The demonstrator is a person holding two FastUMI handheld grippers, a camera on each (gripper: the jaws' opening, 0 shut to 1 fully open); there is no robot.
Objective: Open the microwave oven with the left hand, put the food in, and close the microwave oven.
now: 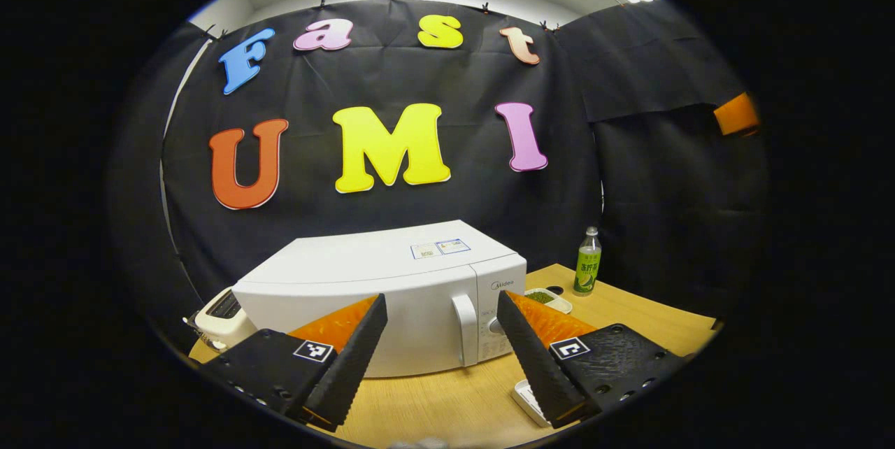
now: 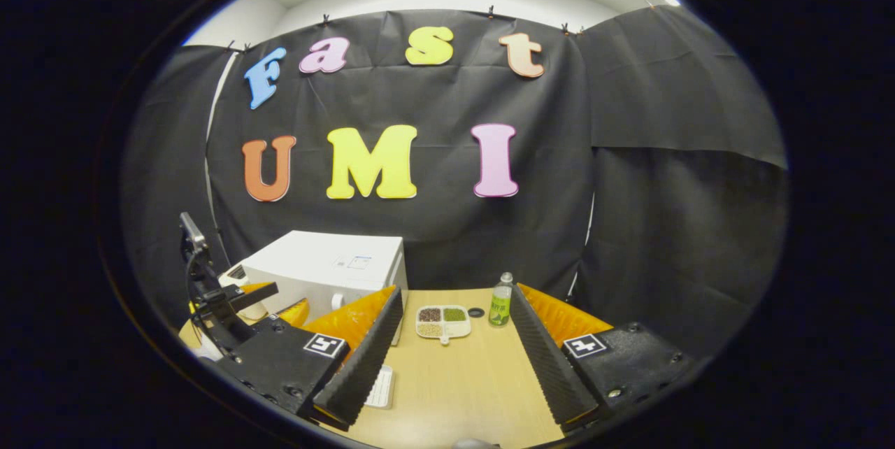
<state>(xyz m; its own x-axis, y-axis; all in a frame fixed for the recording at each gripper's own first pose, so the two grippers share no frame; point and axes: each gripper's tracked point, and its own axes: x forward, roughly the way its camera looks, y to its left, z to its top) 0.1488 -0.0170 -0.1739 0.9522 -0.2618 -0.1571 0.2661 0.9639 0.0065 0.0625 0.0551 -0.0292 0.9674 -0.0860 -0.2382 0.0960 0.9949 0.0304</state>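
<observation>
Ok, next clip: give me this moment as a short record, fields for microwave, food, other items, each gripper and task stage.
microwave: white microwave, door closed, on the wooden table
food: divided tray with three fillings, on the table right of the microwave
bottle: green-labelled bottle, upright beside the tray
left gripper: left gripper open, in front of the door handle, holding nothing
right gripper: right gripper open, empty, pointed toward the tray
stage: door not yet opened
</observation>
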